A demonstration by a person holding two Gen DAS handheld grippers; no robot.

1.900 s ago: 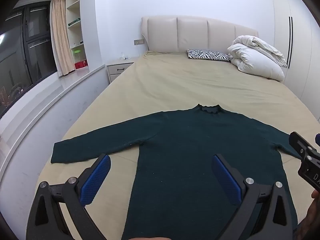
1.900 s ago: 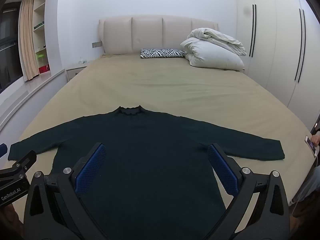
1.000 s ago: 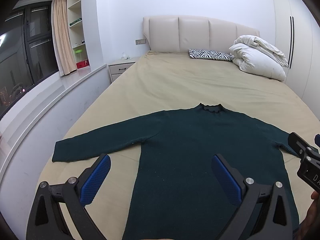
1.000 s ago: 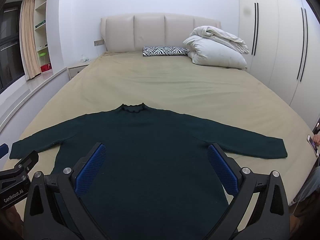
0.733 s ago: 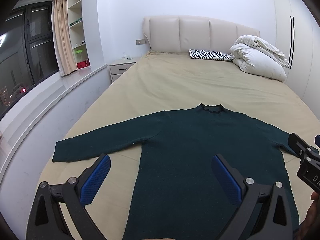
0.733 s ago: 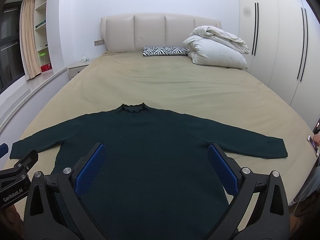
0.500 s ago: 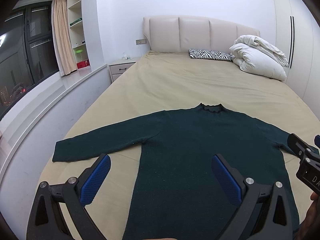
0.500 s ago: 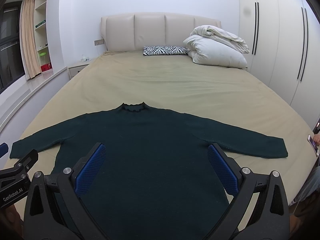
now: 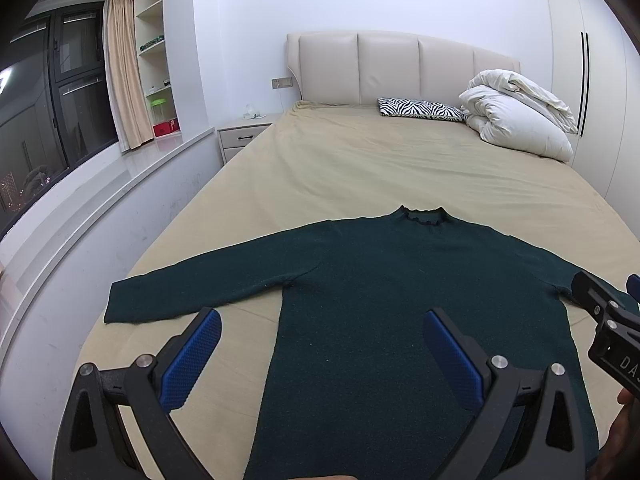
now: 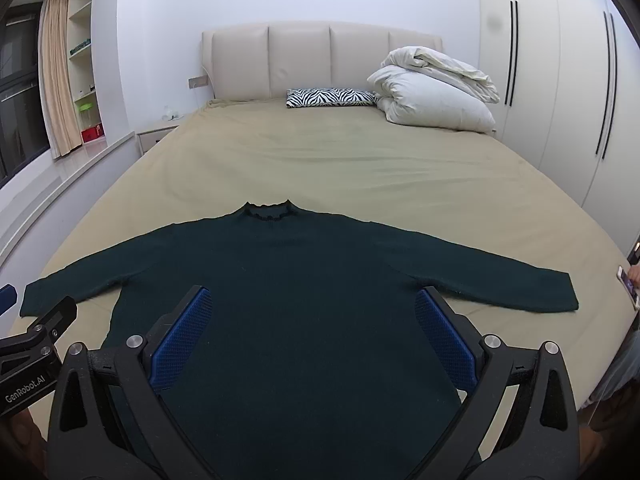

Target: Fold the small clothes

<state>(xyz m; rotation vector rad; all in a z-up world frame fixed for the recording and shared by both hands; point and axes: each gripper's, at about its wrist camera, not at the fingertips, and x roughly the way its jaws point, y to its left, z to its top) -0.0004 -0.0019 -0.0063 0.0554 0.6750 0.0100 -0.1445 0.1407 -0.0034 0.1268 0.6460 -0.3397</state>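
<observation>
The left gripper [image 9: 322,340] hangs with its blue pads spread wide and nothing between them, above the lower left part of the sweater [image 9: 400,300]. The right gripper [image 10: 312,328] is likewise spread and empty, above the sweater's lower middle.

The dark green sweater lies flat and face up on the bed [image 10: 360,160], near its foot, both sleeves stretched out sideways and the collar pointing toward the headboard [image 10: 320,56]. No fold has been made yet, in my judgement.

What could go wrong: the knit looks soft and limp, so a pinch at the hem or a sleeve may catch only the top layer, or drag the bedsheet up with it. Lifting one side faster than the other would skew the fold. The sleeve ends lie close to the bed's side edges and could slide off if tugged outward.

As for containers, none stands near the sweater; far from it, a shelf [image 9: 154,76] by the window holds a green-lidded jar [image 9: 159,110] and a red box [image 9: 166,128], contents unreadable.
</observation>
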